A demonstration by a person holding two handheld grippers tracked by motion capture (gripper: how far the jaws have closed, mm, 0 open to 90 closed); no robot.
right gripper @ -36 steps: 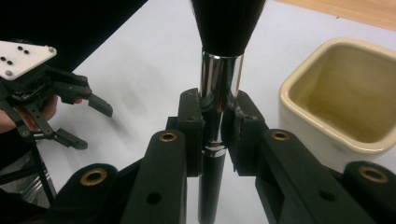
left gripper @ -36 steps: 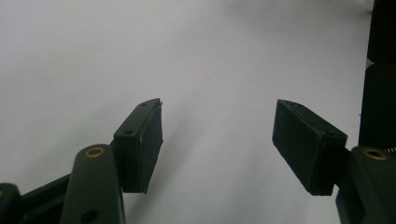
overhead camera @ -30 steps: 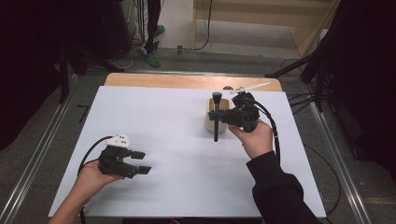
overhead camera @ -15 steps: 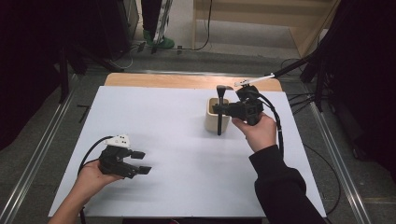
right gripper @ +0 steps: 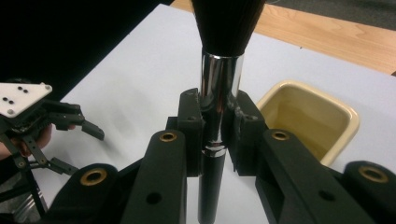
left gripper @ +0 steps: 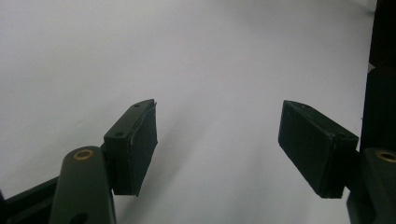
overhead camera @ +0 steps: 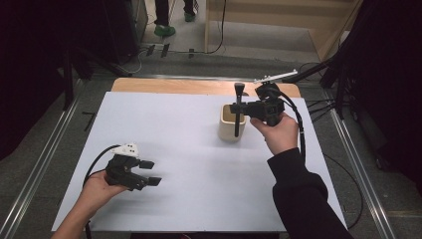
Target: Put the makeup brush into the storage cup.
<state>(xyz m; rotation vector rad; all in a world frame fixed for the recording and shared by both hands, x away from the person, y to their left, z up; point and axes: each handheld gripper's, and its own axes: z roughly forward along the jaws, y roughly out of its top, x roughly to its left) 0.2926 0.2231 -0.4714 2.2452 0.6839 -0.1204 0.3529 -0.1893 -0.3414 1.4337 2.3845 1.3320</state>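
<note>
From the high view, my right gripper (overhead camera: 242, 107) holds the brush (overhead camera: 238, 110) upright over the cup (overhead camera: 232, 123) near the worktop's (overhead camera: 189, 149) far right edge; my left gripper (overhead camera: 149, 172) idles near-left. Left gripper view: jaws wide, empty. Right gripper view adds the clamp on the ferrule (right gripper: 221, 88); slipping there could tip the cup.

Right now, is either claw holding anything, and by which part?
The right claw grips the makeup brush at its shiny metal collar, bristles up, beside the cream cup. The left claw, just opening, holds nothing.
</note>
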